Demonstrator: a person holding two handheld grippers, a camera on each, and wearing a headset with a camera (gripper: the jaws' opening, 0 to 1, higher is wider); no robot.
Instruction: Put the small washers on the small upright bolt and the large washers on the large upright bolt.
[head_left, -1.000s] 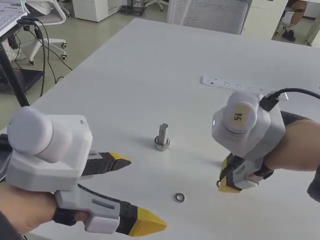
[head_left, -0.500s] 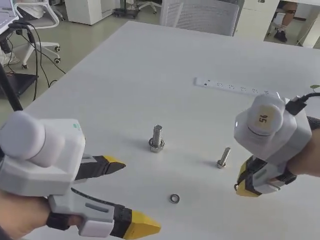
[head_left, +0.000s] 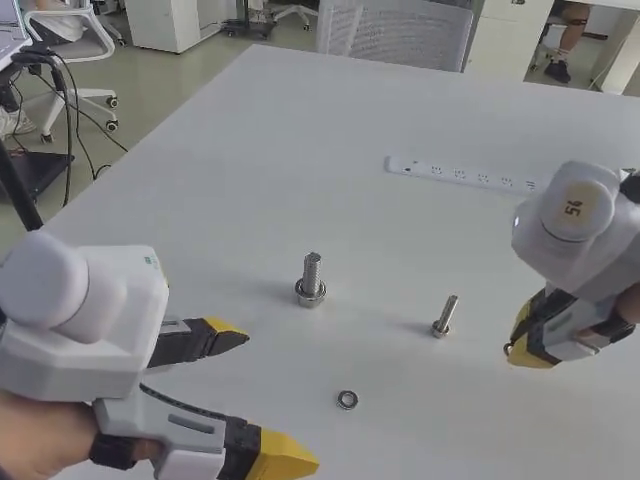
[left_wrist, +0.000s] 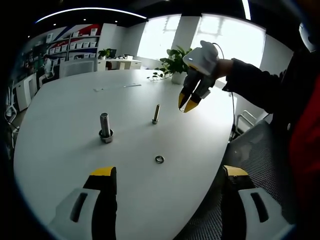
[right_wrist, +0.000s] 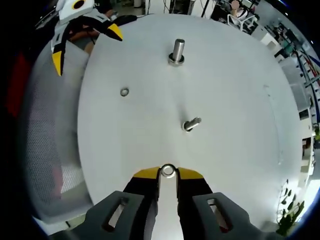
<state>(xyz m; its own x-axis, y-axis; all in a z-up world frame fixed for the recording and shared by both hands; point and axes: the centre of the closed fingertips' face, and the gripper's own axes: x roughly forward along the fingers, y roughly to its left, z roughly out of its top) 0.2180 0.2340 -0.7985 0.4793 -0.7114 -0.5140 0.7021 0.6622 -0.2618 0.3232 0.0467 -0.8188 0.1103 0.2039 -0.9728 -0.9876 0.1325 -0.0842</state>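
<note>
As the right gripper view reveals, right tongs (right_wrist: 168, 173) pinch a washer (right_wrist: 168, 170).

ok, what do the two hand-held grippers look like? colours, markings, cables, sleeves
Both have white-grey bodies with rounded tops and black jaws ending in yellow tips. The left hand-held gripper carries a small green mark. The right hand-held gripper has a round yellow label with two digits, a thin cable at its top, and a dark sleeve behind it.

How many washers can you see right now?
2: a loose washer on the table, and a held washer in the right gripper. Others may ring the large bolt base.
</note>
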